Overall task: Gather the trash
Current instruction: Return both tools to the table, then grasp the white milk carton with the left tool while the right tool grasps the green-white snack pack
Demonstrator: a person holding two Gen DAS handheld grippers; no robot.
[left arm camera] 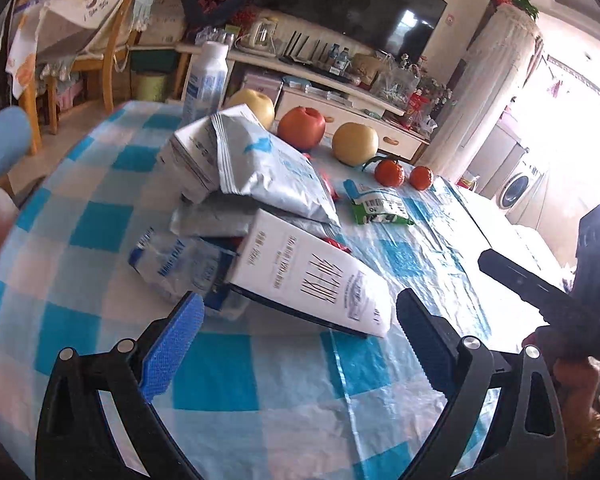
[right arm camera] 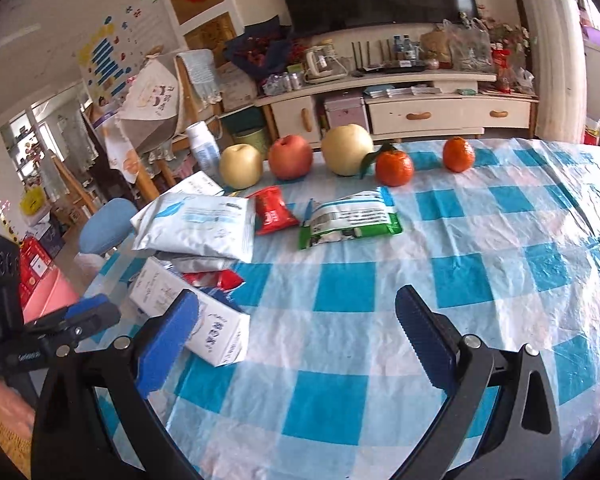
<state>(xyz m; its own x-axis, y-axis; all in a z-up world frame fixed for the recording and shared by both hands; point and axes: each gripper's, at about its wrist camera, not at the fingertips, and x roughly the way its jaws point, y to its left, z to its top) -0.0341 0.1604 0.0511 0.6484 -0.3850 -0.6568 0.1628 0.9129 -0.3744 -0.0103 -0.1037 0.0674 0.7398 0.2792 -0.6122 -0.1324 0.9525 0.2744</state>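
On the blue checked tablecloth (right arm camera: 340, 292), both the left gripper (left arm camera: 300, 320) and right gripper (right arm camera: 296, 320) hover spread and empty. Only the left view shows the crumpled clear wrapper (left arm camera: 172, 264) beside the white carton (left arm camera: 312, 280); only the right shows the red packet (right arm camera: 274, 210) whole.

A thin, crinkled plastic tablecloth (right arm camera: 480, 280) with a soft sheen covers the frame's lower half. At centre left, the white carton (left arm camera: 312, 280) looks like smooth matt card, and the silver pouch (left arm camera: 272, 172) above it glossy foil-like film. The gripper fingers (left arm camera: 172, 344) carry ribbed blue pads on matt black plastic.
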